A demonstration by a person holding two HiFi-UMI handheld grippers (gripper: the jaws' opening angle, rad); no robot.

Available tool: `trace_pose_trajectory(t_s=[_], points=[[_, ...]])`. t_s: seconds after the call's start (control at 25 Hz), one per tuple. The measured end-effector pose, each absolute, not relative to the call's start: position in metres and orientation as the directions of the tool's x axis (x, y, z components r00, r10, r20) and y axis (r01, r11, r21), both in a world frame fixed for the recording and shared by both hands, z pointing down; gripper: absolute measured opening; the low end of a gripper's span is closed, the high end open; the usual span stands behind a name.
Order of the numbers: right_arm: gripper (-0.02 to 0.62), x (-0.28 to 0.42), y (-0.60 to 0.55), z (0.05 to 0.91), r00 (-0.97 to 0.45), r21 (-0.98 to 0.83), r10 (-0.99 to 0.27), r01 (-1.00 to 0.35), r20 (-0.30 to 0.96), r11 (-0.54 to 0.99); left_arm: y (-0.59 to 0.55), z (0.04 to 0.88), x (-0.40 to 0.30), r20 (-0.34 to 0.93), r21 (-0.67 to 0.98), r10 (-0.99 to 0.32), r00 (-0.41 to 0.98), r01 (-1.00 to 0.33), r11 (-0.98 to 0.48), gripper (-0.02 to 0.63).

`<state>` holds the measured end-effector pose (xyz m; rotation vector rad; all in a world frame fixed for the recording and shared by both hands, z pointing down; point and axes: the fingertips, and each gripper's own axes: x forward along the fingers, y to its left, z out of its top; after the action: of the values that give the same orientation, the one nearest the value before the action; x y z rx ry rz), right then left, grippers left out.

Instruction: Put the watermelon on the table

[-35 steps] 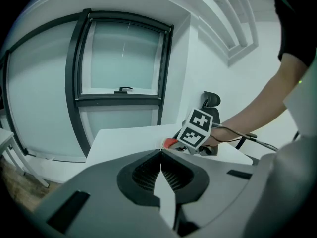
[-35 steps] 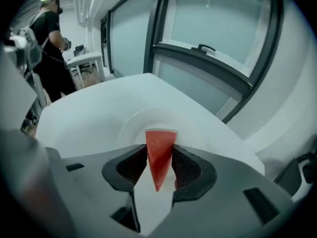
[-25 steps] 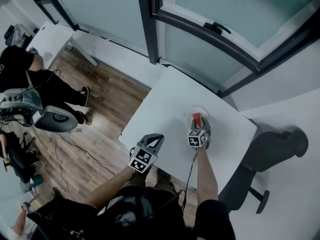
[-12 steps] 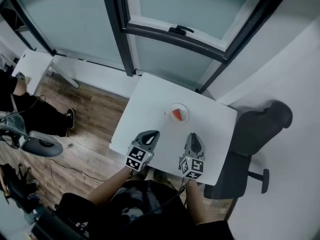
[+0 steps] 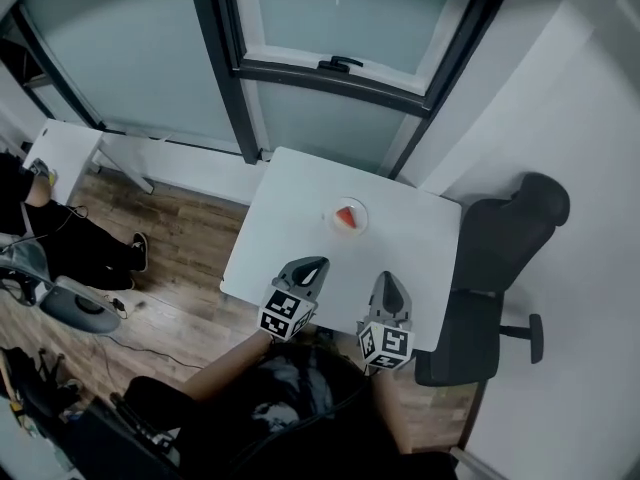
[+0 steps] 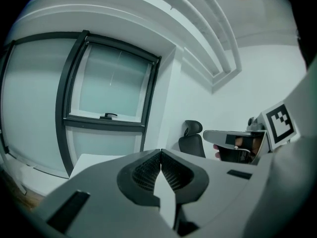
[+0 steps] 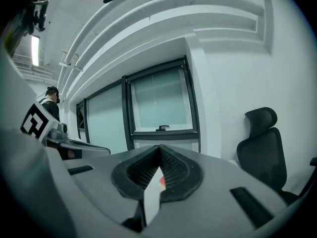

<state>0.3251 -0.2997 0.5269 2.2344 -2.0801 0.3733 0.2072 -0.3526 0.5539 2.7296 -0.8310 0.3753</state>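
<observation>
A red watermelon slice lies on a small round clear plate at the middle of the white table. Both grippers hang over the table's near edge, well short of the plate. My left gripper is shut with nothing between its jaws, as the left gripper view confirms. My right gripper is likewise shut and empty; a speck of the red slice shows far off below its closed tips. Each gripper appears at the edge of the other's view.
A black office chair stands against the table's right side. Dark-framed windows run along the far wall. At the left are a second white table, a seated person and wooden floor.
My right gripper drew back from the plate to the near edge and shut, leaving the watermelon on the plate. Both grippers rose, and the head view pulled back from the table.
</observation>
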Motion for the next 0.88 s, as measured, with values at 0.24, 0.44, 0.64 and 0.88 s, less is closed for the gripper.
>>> trace_pose_trajectory(t_s=[0.24, 0.44, 0.64, 0.88], points=[[0.011, 0.328, -0.29, 0.527, 0.041, -0.133, -0.976, -0.989, 0.216, -0.071, -0.343, 0.547, 0.204, 0.306, 0.14, -0.512, 0.802, -0.57, -0.809, 0.006], [0.011, 0.324, -0.291, 0.536, 0.034, -0.152, -0.969, -0.986, 0.244, -0.073, -0.344, 0.546, 0.192, 0.316, 0.14, -0.524, 0.791, -0.585, -0.799, 0.006], [0.011, 0.31, -0.294, 0.536, -0.032, -0.137, -0.966, -0.991, 0.257, -0.004, -0.346, 0.547, 0.183, 0.314, 0.147, -0.551, 0.774, -0.613, -0.777, 0.006], [0.011, 0.301, -0.296, 0.543, -0.058, -0.13, -0.958, -0.991, 0.282, 0.022, -0.338, 0.552, 0.19, 0.321, 0.144, -0.529, 0.785, -0.593, -0.792, 0.006]])
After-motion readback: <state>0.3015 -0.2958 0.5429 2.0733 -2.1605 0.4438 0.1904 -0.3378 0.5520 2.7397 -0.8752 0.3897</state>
